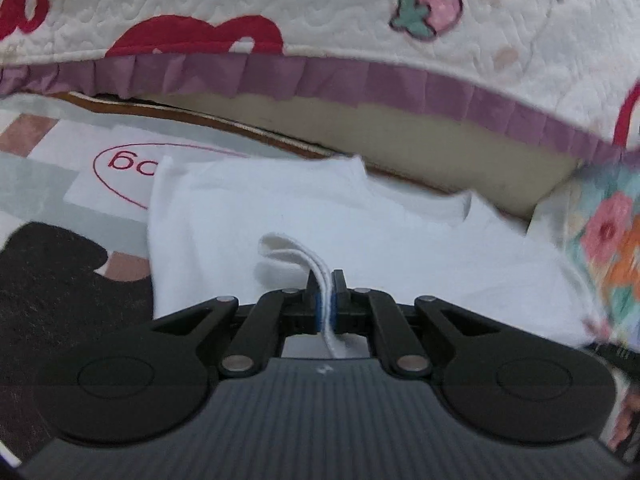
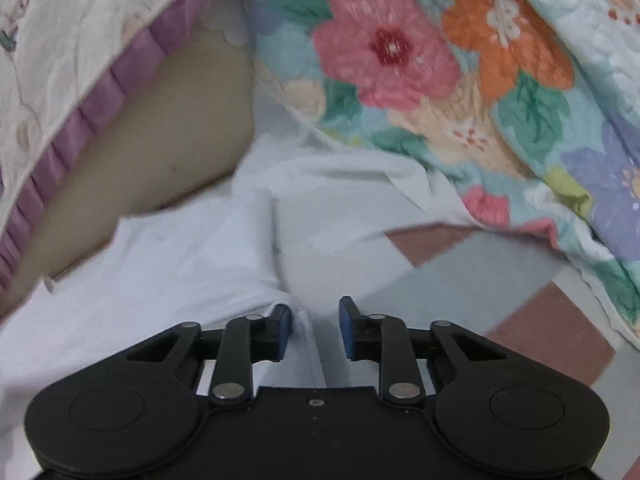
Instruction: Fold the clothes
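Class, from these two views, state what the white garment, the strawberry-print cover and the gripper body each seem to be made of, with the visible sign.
White garment: soft matte knit, probably cotton; it drapes, creases, and its hem shows thick edges.
Strawberry-print cover: quilted padded fabric; wavy stitched puckering, with a smoother pleated purple trim.
Left gripper body: matte black, likely plastic, with shiny metal-looking pivot pins.

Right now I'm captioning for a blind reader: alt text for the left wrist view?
The left gripper is shut on a white garment edge, over a patterned mat below a frilled quilt.
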